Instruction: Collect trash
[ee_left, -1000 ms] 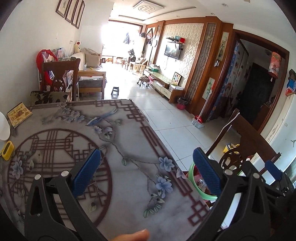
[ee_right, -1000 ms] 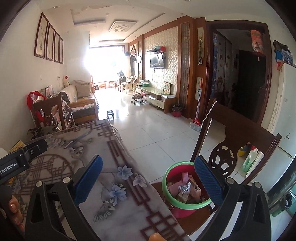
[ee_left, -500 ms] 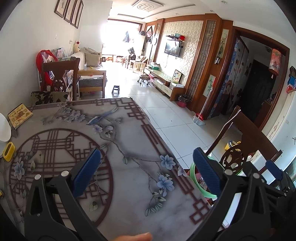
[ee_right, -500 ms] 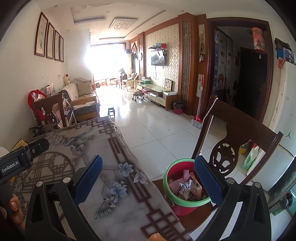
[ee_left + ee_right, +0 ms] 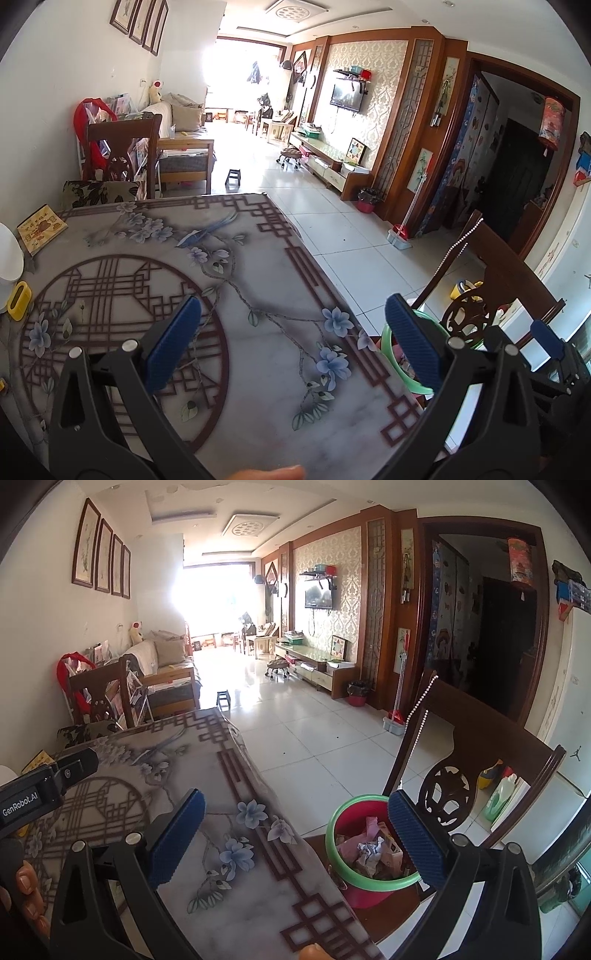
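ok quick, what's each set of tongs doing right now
left tongs: open, holding nothing
right tongs: open, holding nothing

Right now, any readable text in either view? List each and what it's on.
"GenRobot.AI": white label on the left claw's body, seen in the right wrist view.
Yellow box on the table: print too blurred to read.
Nothing else legible.

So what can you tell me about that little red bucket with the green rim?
The red bucket is a small round bin, plastic by the look of it, with a bright green rim. It stands upright on the seat of a dark wooden chair beside the table edge. It holds crumpled paper and wrappers, mostly pink and white. Neither gripper touches it.
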